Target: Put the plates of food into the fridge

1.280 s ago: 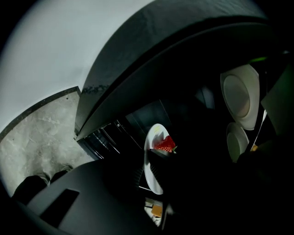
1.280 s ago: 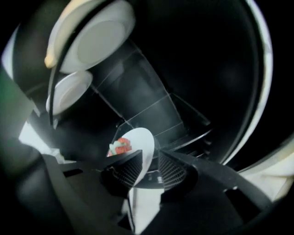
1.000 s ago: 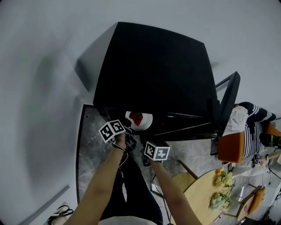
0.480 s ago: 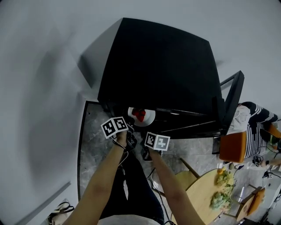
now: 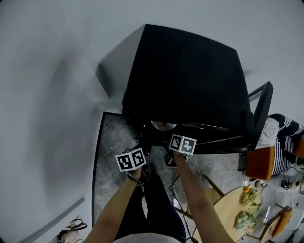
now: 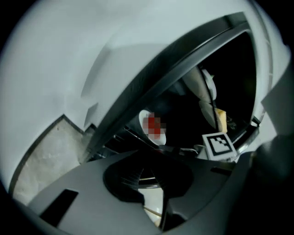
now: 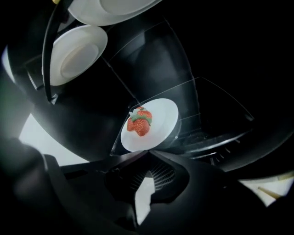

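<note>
The black fridge (image 5: 183, 76) fills the far middle of the head view, its door (image 5: 260, 111) swung open at the right. The interior is so dark that little beyond shelf edges can be made out. At the near right, a round wooden table (image 5: 223, 213) is cut off by the frame, and two heaps of greenish food (image 5: 245, 220) lie on it (what they sit on is too small to tell).

The left forearm (image 5: 111, 211) and right forearm (image 5: 195, 199) reach up from the near edge. The left gripper (image 6: 156, 153) hangs outside the fridge, left of the opening. Its jaws are drawn together on nothing, and a sliver of pale floor shows behind them. The right gripper (image 7: 147, 155) reaches farther in, with its jaws closed on the near rim of the plate (image 7: 161, 126); that edge is hidden behind their tips. The plate lies on a glass shelf (image 7: 209, 103) inside the fridge.

The right gripper view shows three white plates: this one, a second plate (image 7: 76, 53) at the far left, and a third plate (image 7: 110, 7) above it, cut off by the frame. One cluster of strawberries (image 7: 139, 123) lies on the held plate; how many there are is unclear.
</note>
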Motion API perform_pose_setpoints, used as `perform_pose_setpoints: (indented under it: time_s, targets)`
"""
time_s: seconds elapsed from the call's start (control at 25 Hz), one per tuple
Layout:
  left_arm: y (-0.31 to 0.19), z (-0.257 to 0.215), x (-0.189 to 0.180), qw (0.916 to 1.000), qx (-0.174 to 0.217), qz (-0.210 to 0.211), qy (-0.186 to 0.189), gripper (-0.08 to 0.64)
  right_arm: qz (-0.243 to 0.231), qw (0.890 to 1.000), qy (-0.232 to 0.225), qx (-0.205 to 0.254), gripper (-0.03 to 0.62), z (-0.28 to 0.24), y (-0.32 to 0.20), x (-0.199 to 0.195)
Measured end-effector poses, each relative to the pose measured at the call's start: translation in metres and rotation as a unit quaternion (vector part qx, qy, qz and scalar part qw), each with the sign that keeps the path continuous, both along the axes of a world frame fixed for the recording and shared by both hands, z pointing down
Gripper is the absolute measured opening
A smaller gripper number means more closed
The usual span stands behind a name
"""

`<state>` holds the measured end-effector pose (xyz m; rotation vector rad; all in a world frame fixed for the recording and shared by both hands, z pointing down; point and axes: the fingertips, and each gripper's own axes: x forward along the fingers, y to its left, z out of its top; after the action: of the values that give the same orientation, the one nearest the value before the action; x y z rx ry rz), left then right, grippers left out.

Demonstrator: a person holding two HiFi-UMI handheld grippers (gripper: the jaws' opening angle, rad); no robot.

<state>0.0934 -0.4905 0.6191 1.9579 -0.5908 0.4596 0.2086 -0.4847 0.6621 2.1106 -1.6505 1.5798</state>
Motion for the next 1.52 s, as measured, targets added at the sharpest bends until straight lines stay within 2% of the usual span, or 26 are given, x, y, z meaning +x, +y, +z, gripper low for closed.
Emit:
perform_pose_setpoints:
  time_s: [0.2, 0.36, 0.44, 0.56, 0.76, 0.92, 1.12, 1.28, 1.52]
  targets:
    - [0.001, -0.03, -0.034, 0.9943, 0.105, 0.017, -0.011, 0.04, 0.012, 1.0, 0.004, 0.022, 0.012, -0.007, -0.004, -0.004]
    - [-0.006, -0.049, -0.053, 0.9887, 0.149, 0.005, -0.013, 0.04, 0.012, 0.995, 0.04, 0.094, 0.012, -0.042, 0.002, -0.026]
    - [-0.011, -0.063, -0.061, 0.9851, 0.171, -0.01, -0.013, 0.04, 0.013, 0.986, 0.081, 0.142, 0.014, -0.075, 0.008, -0.038]
    - [-0.014, -0.089, -0.071, 0.9768, 0.212, -0.027, -0.013, 0.04, 0.028, 0.967, 0.155, 0.199, 0.014, -0.131, 0.025, -0.052]
    - [0.0, -0.142, -0.084, 0.9583, 0.285, -0.016, 0.01, 0.04, 0.054, 0.936, 0.232, 0.258, 0.013, -0.208, 0.057, -0.076]
    - [0.018, -0.17, -0.097, 0.9513, 0.306, -0.015, 0.029, 0.04, 0.052, 0.918, 0.28, 0.275, 0.012, -0.243, 0.078, -0.1]
    - [0.037, -0.181, -0.116, 0.9531, 0.299, -0.026, 0.041, 0.04, 0.054, 0.906, 0.312, 0.28, 0.012, -0.262, 0.103, -0.131]
    - [0.047, -0.2, -0.123, 0.9381, 0.344, -0.017, 0.036, 0.04, 0.056, 0.899, 0.324, 0.288, 0.012, -0.278, 0.117, -0.148]
    - [0.058, -0.235, -0.125, 0.9133, 0.404, -0.013, 0.054, 0.029, 0.063, 0.897, 0.327, 0.291, 0.012, -0.285, 0.133, -0.159]
